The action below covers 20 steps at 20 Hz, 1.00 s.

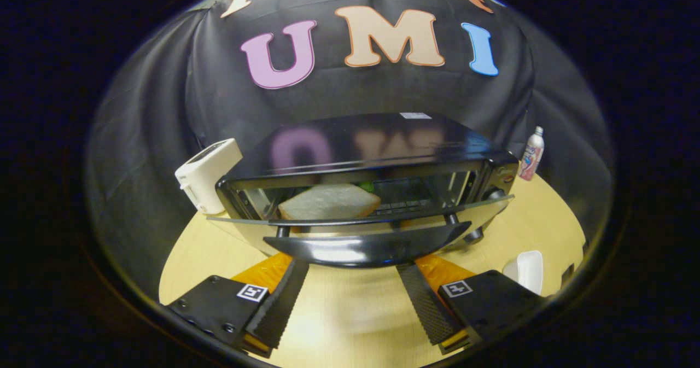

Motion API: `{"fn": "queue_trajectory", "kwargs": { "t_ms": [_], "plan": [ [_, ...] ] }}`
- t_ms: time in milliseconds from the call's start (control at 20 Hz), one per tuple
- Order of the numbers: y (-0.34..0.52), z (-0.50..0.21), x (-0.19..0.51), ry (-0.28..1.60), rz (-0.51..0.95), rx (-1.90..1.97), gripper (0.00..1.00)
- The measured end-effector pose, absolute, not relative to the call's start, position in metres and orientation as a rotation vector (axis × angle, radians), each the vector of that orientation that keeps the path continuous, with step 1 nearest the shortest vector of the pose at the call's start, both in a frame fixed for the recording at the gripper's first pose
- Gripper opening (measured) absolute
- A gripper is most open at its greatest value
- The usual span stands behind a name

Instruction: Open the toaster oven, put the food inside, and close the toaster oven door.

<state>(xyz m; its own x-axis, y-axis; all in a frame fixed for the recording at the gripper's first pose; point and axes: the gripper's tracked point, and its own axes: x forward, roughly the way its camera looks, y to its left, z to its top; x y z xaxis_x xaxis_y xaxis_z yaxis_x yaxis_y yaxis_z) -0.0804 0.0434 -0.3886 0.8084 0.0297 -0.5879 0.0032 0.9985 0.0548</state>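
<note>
A black toaster oven [377,155] stands on the wooden table [350,308], its glass door [361,220] swung down flat and open. A slice of white bread [328,202] lies inside on the left of the rack, with something green behind it. The door's dark handle [366,245] sits just ahead of my gripper [353,280], right above the fingertips. My gripper is open, its fingers spread to either side below the handle, with nothing between them.
A white boxy appliance [208,174] stands left of the oven. A small bottle [531,155] stands at the back right. A white dish [525,269] lies on the table by the right finger.
</note>
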Motion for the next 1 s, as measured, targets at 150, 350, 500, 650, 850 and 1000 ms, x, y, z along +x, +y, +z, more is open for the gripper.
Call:
{"fn": "queue_trajectory", "kwargs": {
  "t_ms": [150,350,500,650,850,1000],
  "plan": [
    [0.050,-0.386,-0.066,0.619,0.013,0.072,0.99],
    [0.051,-0.385,-0.056,0.616,0.018,0.065,0.99],
    [0.043,-0.381,-0.062,0.614,0.012,0.043,0.99],
    [0.038,-0.367,-0.073,0.596,0.010,0.031,0.99],
    [0.034,-0.319,-0.081,0.521,0.010,0.016,0.99],
    [0.031,-0.270,-0.077,0.433,0.016,-0.008,0.99]
  ]
}}
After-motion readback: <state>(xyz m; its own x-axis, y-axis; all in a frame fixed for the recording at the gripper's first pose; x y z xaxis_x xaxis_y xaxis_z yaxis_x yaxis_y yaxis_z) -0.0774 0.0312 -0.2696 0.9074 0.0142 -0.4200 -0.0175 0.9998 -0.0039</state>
